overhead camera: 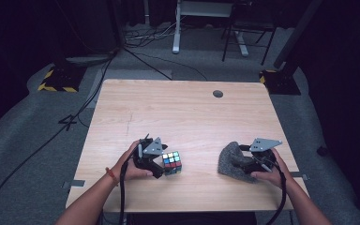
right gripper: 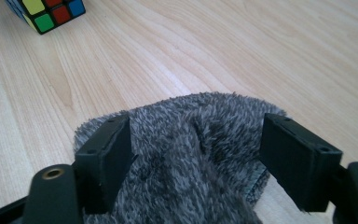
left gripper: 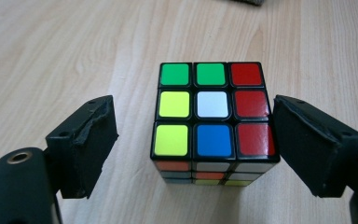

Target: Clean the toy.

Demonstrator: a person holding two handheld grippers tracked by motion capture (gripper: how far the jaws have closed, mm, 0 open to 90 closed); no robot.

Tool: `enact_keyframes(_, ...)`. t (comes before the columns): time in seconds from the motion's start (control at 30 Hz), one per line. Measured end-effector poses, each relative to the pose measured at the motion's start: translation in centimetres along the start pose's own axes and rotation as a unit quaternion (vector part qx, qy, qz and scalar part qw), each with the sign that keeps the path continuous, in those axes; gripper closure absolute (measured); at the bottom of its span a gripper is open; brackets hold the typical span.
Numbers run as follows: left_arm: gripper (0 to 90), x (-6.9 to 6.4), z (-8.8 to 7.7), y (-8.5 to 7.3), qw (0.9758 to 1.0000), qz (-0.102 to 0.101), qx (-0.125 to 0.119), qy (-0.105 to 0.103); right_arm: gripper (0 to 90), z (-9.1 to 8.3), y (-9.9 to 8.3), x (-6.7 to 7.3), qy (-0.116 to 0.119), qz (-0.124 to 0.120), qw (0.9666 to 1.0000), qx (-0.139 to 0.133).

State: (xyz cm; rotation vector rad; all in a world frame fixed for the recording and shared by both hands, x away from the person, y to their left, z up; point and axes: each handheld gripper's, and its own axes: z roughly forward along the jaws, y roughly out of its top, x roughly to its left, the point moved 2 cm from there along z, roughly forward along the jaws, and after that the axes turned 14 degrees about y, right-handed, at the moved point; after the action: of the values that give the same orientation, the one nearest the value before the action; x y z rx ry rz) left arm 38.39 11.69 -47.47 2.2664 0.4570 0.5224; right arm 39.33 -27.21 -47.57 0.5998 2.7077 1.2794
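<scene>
A scrambled colour cube (overhead camera: 172, 162) (left gripper: 212, 116) rests on the light wooden table (overhead camera: 178, 112), near its front left. My left gripper (overhead camera: 158, 165) (left gripper: 193, 135) is open with the cube between its jaws. There is a clear gap at the left pad, and the right pad sits close beside the cube's red column. A grey fuzzy cloth (overhead camera: 229, 161) (right gripper: 191, 126) lies bunched at the front right. My right gripper (overhead camera: 244, 164) (right gripper: 196, 149) stands open, its jaws spread wide over the cloth without pinching it. The cube's corner (right gripper: 46, 11) shows far off in the right gripper view.
A dark round grommet (overhead camera: 218, 93) sits near the table's far edge. Beyond the table are grey carpet, floor cables (overhead camera: 136, 56), a white desk leg (overhead camera: 176, 28) and yellow-black striped stand bases (overhead camera: 56, 82). Bare wood stretches across the middle and back of the table.
</scene>
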Motion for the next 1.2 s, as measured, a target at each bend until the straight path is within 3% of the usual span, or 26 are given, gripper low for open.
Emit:
enact_keyframes(0.37,16.1,0.1,-2.5,-0.9,0.9996,-0.001,0.000,0.027,25.6,-1.1,-0.3,1.2,-0.013,-0.023,0.9993,0.028)
enact_keyframes(0.6,16.2,0.1,-3.8,-2.3,0.9986,-0.001,0.017,0.049,25.5,-2.9,-1.8,1.5,-0.028,-0.006,0.9994,0.018)
enact_keyframes(0.73,17.0,0.1,-4.7,-3.3,0.9971,0.000,0.023,0.072,25.5,-4.3,-2.9,1.6,-0.040,-0.001,0.9990,0.017)
enact_keyframes(1.03,17.5,0.9,-6.2,-5.5,0.9940,-0.034,0.032,0.098,25.2,-6.3,-6.1,1.0,-0.073,0.030,0.9966,0.023)
enact_keyframes(1.1,17.5,1.1,-6.2,-6.0,0.9928,-0.028,0.044,0.108,25.1,-6.7,-6.7,0.8,-0.079,0.036,0.9959,0.023)
enact_keyframes(1.2,17.6,1.3,-6.1,-6.9,0.9921,-0.047,0.050,0.105,25.2,-7.4,-7.9,0.5,-0.083,0.053,0.9951,0.013)
